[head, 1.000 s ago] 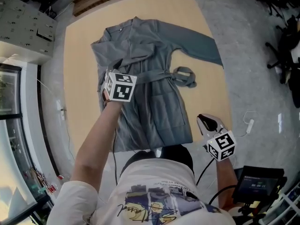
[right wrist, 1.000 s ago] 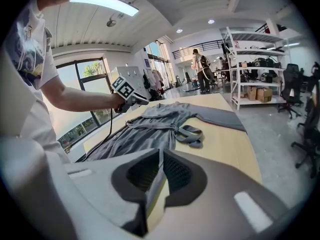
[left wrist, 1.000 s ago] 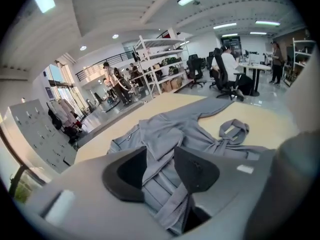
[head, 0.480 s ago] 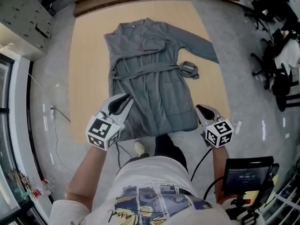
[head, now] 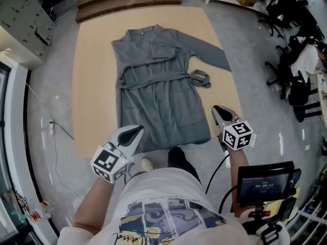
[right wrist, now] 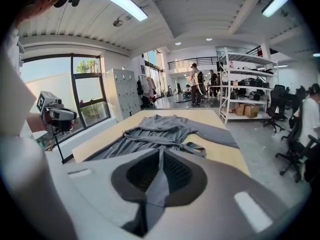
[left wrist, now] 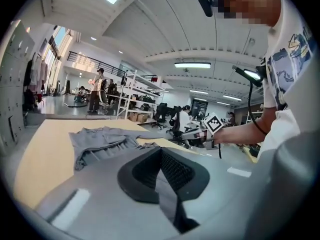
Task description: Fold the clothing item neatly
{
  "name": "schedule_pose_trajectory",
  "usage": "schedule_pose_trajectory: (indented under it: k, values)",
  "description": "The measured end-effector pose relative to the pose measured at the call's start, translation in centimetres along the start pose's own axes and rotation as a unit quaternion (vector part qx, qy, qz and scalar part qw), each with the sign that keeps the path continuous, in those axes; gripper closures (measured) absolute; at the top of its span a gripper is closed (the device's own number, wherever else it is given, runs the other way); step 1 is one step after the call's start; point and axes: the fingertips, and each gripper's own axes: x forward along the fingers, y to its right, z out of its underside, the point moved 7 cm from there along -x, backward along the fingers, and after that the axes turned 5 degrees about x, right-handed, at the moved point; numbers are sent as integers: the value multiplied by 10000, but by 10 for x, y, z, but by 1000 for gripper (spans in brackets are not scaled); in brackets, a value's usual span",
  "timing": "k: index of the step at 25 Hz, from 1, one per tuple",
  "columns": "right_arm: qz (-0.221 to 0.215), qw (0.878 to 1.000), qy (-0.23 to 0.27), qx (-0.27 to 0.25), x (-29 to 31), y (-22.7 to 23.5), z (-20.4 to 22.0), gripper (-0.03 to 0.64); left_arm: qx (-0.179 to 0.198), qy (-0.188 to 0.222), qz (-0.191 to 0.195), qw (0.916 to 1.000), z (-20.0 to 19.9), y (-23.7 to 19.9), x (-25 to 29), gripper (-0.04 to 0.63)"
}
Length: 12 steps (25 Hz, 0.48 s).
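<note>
Head view: we are holding the left gripper and right gripper by the near hem corners of the robe, which is lying lengthwise away from us. Both are pinching nothing, the left jaws just closing.

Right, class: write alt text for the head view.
A grey robe lies flat on a tan mat, one sleeve spread out. Near its hem the person holds the left gripper, just closed, and the right gripper, both shut, empty.
</note>
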Motion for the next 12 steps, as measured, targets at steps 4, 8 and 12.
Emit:
schedule_pose_trajectory:
  k: [4, 8, 12]
  values:
    - [-2, 10000, -36, 42, 13, 28, -10, 600, -99, -71, 129, 9998, -11, -1, 22, 589]
    - [74, 9998, -58, 151, 23, 72, -17, 590, -55, -242, 213, 9995, -25, 1, 47, 589]
    - [287, 9992, -38, 271, 34, 129, -21, 560, -88, -375, 98, 9992, -37, -2, 76, 589]
